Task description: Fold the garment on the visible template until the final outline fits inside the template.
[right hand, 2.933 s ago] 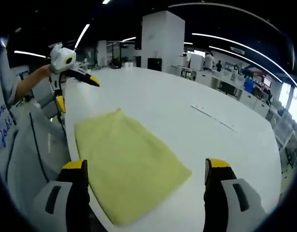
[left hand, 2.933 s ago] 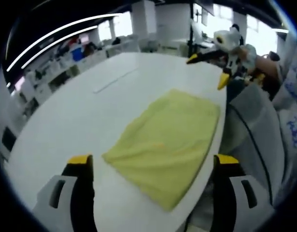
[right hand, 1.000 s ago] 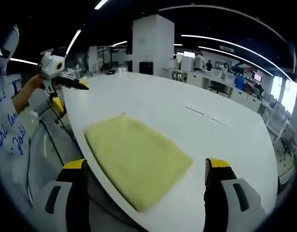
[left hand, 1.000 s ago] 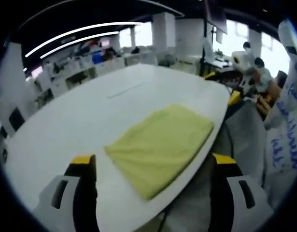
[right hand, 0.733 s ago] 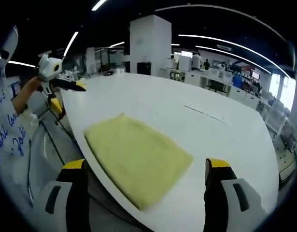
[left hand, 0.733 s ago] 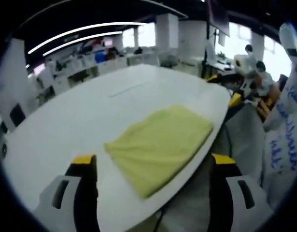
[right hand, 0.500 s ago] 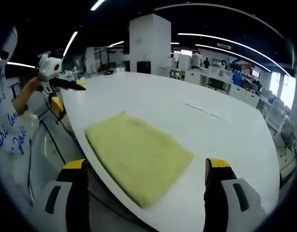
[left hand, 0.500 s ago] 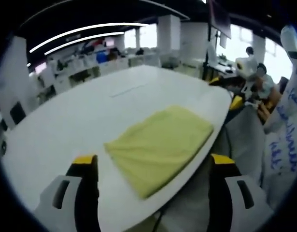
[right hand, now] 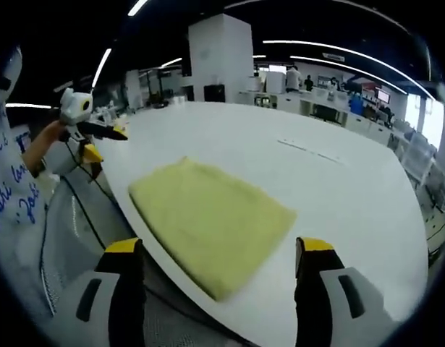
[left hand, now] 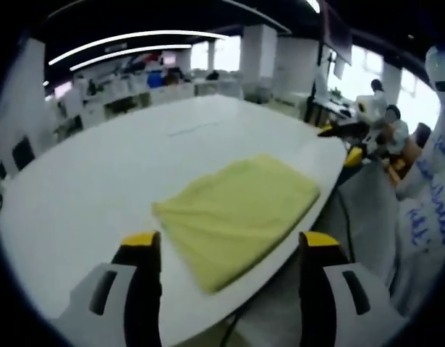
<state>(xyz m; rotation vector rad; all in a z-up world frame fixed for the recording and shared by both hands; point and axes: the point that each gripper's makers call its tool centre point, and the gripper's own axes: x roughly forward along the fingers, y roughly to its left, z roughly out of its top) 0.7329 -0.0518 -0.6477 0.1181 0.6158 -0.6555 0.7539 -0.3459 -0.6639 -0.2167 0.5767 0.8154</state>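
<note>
Hovering back from the white table point(left hand: 85, 188) with left gripper point(left hand: 226, 249) and right gripper point(right hand: 215, 253) both spread apart and empty, probably leaving the folded yellow garment point(right hand: 208, 220) lying flat at the near table edge for checking, no template outline discernible.

The garment point(left hand: 240, 213) is showing as soft, matt yellow cloth with a fine nap. The counter point(left hand: 99, 188) is looking smooth and white, faintly sheened. The tongs point(right hand: 215, 278) are looking like matt black and yellow plastic in grey shells.
</note>
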